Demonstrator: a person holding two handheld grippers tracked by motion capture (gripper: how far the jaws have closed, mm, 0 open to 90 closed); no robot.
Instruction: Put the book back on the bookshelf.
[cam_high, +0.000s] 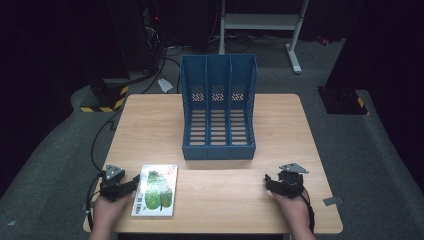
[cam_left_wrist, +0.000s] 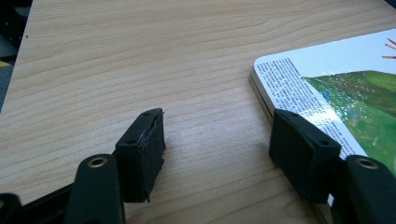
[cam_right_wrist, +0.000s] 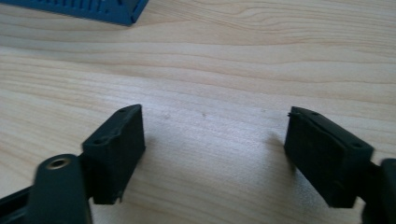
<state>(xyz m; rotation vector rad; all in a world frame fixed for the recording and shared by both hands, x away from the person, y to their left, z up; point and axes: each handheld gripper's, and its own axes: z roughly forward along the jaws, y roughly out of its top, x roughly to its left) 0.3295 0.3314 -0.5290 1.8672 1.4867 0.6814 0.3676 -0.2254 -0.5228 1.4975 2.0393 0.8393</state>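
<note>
A thin book (cam_high: 156, 190) with a green picture and white border lies flat near the table's front left edge. My left gripper (cam_high: 131, 184) rests just left of it, open, with bare wood between its jaws. In the left gripper view the book (cam_left_wrist: 336, 88) lies to the right, its corner beside the right jaw, and the left gripper (cam_left_wrist: 217, 140) holds nothing. A blue three-slot file rack (cam_high: 218, 107) stands at the table's middle back. My right gripper (cam_high: 270, 182) sits at the front right, open and empty. The right gripper (cam_right_wrist: 215, 154) hovers over bare wood, the rack's corner (cam_right_wrist: 116, 11) at upper left.
The wooden table (cam_high: 280, 130) has free room between the two hands and on both sides of the rack. Dark floor, cables and a white frame lie beyond the far edge. A small grey scrap (cam_high: 332, 201) sits past the right edge.
</note>
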